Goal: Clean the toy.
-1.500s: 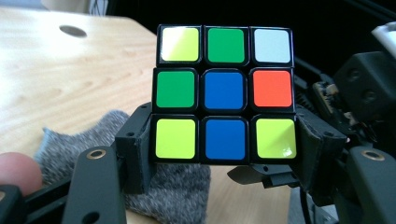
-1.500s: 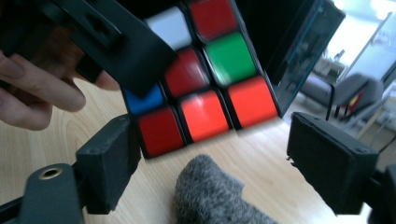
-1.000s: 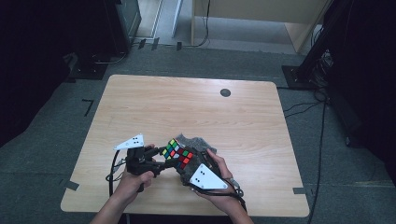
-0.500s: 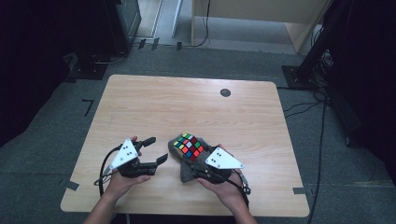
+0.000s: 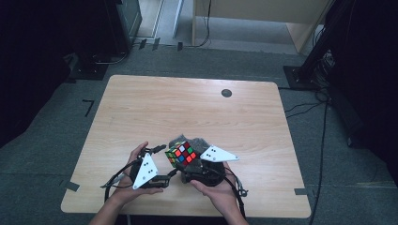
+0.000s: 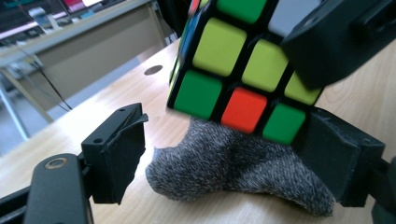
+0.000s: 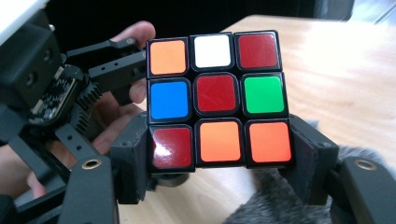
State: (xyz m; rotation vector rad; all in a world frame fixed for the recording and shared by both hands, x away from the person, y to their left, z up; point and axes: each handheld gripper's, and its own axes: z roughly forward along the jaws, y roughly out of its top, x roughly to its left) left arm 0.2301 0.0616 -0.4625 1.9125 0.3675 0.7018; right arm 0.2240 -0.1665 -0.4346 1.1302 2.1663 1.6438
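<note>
A scrambled Rubik's cube (image 5: 180, 154) is held above the near middle of the wooden table (image 5: 187, 108). My right gripper (image 5: 188, 164) is shut on it; in the right gripper view the pads (image 7: 135, 158) clamp the bottom row of the cube (image 7: 217, 98) from both sides. A grey fuzzy cloth (image 5: 190, 140) lies on the table under and behind the cube. My left gripper (image 5: 163, 164) stands just left of the cube, and its jaws have just been opening. They are open, and between them the grey cloth (image 6: 233, 163) shows farther off, with the cube (image 6: 233, 60) just above.
A round black grommet (image 5: 226, 93) sits in the table's far right part. Dark equipment stands and cables ring the table on the grey floor. A light wooden cabinet (image 5: 263, 18) stands at the back.
The left gripper came off the cube, drew away to the left, then came back close with its jaws wider. The right gripper has kept the cube, shifting it slightly.
</note>
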